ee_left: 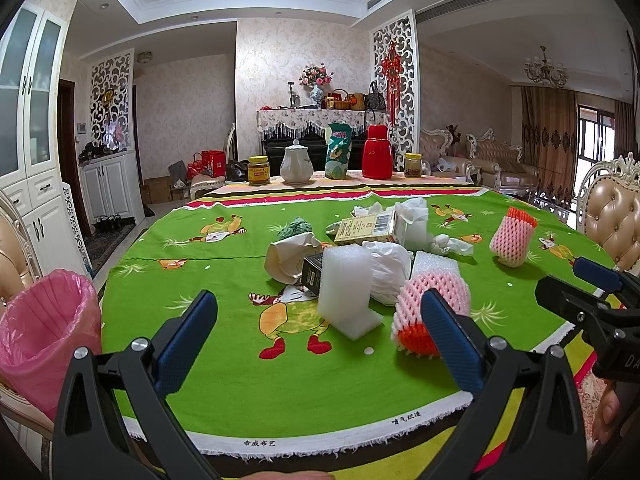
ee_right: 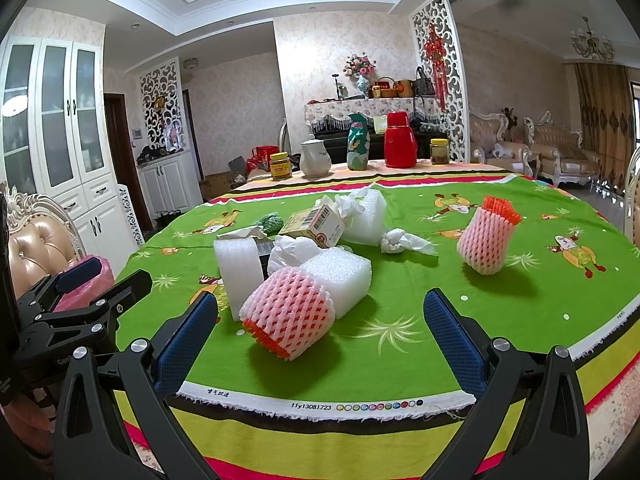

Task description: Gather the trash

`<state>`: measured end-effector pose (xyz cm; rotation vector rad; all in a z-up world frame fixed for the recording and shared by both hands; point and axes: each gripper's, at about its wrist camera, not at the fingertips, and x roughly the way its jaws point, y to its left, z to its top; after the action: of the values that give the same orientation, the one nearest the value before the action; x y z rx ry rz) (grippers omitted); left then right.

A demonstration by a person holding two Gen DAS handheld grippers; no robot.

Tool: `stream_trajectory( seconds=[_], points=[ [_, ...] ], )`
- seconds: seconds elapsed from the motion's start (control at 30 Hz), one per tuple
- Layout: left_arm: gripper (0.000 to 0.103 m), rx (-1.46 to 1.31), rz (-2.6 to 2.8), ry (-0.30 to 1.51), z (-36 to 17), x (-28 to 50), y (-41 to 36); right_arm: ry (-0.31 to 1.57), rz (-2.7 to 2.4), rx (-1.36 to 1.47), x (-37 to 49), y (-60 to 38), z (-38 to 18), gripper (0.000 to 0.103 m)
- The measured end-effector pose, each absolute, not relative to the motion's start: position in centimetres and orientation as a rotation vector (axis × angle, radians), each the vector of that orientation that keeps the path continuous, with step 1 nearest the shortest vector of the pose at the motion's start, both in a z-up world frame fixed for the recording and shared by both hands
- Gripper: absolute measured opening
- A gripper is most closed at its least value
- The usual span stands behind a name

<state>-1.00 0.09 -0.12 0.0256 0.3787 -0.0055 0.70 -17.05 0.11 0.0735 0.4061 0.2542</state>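
Note:
Trash lies in a pile on the green tablecloth [ee_left: 224,272]: a white foam block [ee_left: 346,292], a pink foam fruit net [ee_left: 430,308] [ee_right: 290,312], crumpled white paper [ee_left: 390,270], a small carton [ee_left: 366,229] [ee_right: 316,224] and a second pink net [ee_left: 512,240] [ee_right: 486,240] standing apart at the right. A bin with a pink bag [ee_left: 44,328] stands at the table's left edge. My left gripper [ee_left: 320,340] is open and empty, just short of the foam block. My right gripper [ee_right: 320,340] is open and empty, just short of the near pink net.
A jar [ee_left: 258,170], white teapot [ee_left: 296,166], snack bag [ee_left: 338,152], red thermos [ee_left: 378,152] and another jar [ee_left: 413,165] stand along the table's far edge. Padded chairs [ee_left: 612,216] [ee_right: 36,248] stand at both sides. Bare green cloth lies between the grippers and the pile.

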Motion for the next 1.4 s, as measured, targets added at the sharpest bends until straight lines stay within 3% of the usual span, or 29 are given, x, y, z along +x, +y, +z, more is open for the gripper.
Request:
stream_trajectory(
  seconds=[0.7, 1.4],
  points=[
    [0.099, -0.003, 0.016, 0.410, -1.3, -0.9, 2.8, 0.476, 0.276, 0.076, 2.3, -14.6, -1.1, 0.096],
    [0.098, -0.099, 0.086, 0.498, -3.7, 1.7, 9.7, 0.734, 0.189, 0.079, 9.6, -11.3, -4.4, 0.096]
  ],
)
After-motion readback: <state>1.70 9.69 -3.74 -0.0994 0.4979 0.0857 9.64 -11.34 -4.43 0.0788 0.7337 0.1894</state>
